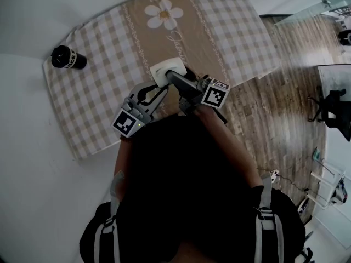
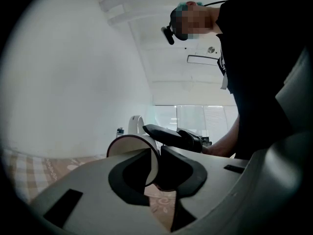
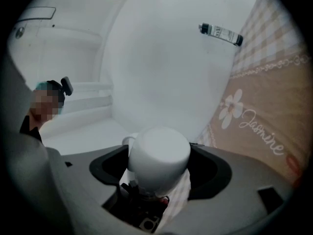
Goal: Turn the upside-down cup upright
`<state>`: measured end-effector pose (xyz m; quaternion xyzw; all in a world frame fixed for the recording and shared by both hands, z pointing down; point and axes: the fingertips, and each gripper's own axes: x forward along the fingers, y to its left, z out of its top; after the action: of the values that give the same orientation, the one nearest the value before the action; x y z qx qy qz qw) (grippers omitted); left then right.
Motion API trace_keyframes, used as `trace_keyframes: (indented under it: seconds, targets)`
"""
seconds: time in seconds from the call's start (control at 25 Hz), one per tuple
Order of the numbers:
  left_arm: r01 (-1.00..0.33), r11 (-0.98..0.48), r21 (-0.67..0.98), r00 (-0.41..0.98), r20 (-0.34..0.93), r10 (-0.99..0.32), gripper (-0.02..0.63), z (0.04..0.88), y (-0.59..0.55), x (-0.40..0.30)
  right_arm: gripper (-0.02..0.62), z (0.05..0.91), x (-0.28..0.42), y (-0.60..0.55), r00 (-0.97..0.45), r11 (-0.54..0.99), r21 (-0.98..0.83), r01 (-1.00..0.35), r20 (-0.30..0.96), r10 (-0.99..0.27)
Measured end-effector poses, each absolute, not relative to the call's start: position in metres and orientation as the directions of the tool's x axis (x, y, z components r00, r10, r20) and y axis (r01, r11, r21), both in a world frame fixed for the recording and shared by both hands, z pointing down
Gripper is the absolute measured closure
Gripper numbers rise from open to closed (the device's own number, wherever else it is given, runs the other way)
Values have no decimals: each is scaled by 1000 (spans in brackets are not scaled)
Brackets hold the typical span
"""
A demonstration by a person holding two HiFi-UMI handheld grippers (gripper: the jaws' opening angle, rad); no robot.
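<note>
A white cup [image 1: 164, 70] with a handle is held tipped on its side over the checked tablecloth [image 1: 104, 64], between both grippers. My left gripper [image 1: 158, 84] comes in from the near left. In the left gripper view its pads pinch the cup's thin wall at the rim [image 2: 152, 166], and the mouth [image 2: 129, 146] faces this camera. My right gripper [image 1: 175, 76] reaches in from the near right. In the right gripper view the cup's body [image 3: 159, 153] fills the space between its wide-set jaws, base toward the camera, touching both sides. One dark right finger [image 2: 168, 135] shows behind the cup.
A black tumbler [image 1: 68, 57] lies near the table's left edge and shows again in the right gripper view [image 3: 220, 33]. The cloth has a beige centre strip with a white flower [image 1: 163, 14]. Wooden floor [image 1: 274, 108] and furniture lie to the right of the table.
</note>
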<state>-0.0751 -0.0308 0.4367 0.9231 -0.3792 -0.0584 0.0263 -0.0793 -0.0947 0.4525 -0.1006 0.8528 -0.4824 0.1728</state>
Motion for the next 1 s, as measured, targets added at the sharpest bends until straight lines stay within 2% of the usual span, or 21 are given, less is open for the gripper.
trace_keyframes:
  seconds: [0.08, 0.32, 0.44, 0.6, 0.96, 1.0]
  targets:
    - [-704, -702, 108, 696, -91, -713, 508, 435, -30, -81, 216, 452, -76, -97, -917, 521, -853, -13, -198, -347]
    - [-769, -631, 102, 622, -106, -776, 508, 413, -34, -111, 216, 454, -63, -103, -918, 604, -788, -120, -143, -369]
    - [-819, -574, -12, 574, -39, -818, 508, 410, -42, -123, 218, 461, -60, -104, -920, 634, -750, -191, -89, -382]
    - [-793, -592, -141, 586, 88, -806, 508, 428, -47, -117, 218, 474, -60, -102, -921, 660, -700, -272, -10, -389]
    - [-742, -648, -175, 619, 192, -761, 508, 452, -45, -97, 218, 482, -73, -85, -934, 791, -503, -349, 117, -338]
    - [-739, -651, -175, 620, 203, -758, 474, 454, -45, -97, 219, 482, -73, -84, -934, 799, -488, -351, 123, -336]
